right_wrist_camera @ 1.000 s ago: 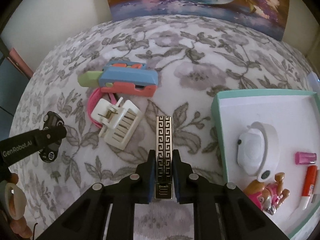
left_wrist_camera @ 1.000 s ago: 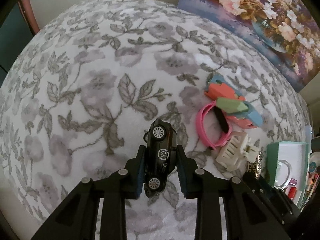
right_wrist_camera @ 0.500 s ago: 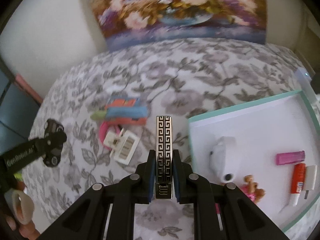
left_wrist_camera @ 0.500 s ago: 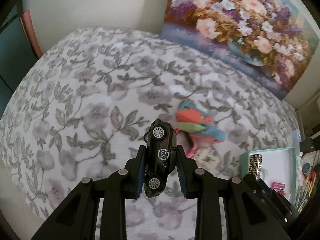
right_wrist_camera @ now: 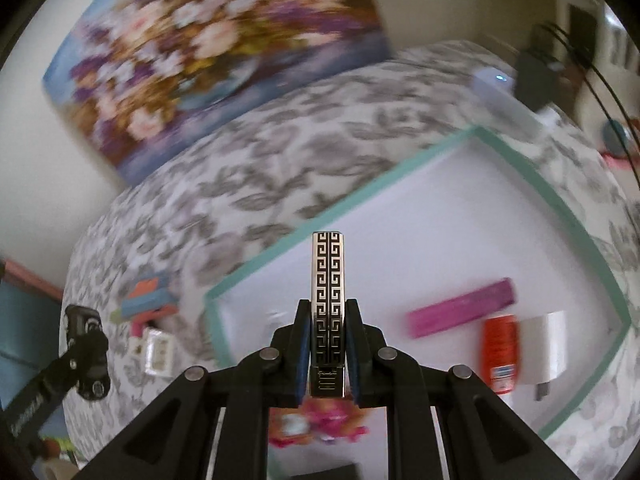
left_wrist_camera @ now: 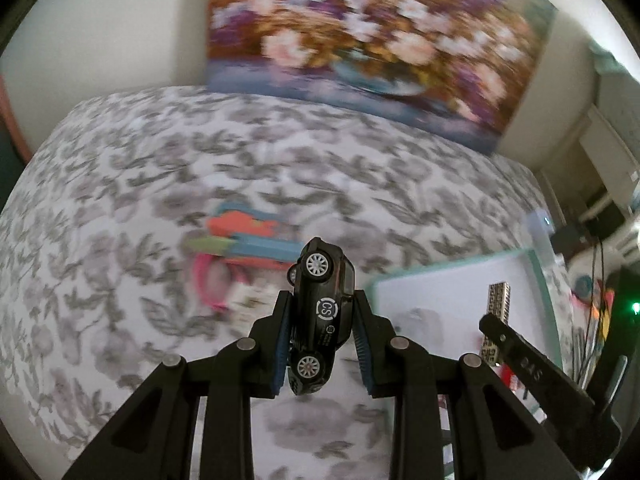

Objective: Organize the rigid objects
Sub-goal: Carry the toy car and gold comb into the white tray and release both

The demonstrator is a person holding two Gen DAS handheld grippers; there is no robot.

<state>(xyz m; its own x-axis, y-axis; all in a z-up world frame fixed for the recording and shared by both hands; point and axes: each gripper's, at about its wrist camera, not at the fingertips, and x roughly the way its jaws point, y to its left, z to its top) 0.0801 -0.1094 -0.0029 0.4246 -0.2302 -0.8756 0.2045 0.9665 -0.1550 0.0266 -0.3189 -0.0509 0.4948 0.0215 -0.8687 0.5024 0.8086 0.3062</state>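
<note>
Centre frame, left tongs (left_wrist_camera: 323, 322) clamped on black toy car (left_wrist_camera: 320, 312), lifted over floral bed (left_wrist_camera: 160, 184). Right tongs (right_wrist_camera: 328, 340) pinch patterned lighter (right_wrist_camera: 328, 280) above teal-rimmed tray (right_wrist_camera: 340, 210), lower right.

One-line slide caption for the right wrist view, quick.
Right gripper shut on a key-patterned lighter, held above the teal-rimmed white tray on a floral bedspread.

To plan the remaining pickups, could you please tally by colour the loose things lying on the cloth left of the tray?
Pink: 1, the band
White: 1, the clip
Multicoloured: 1, the block toy
Total: 3
</note>
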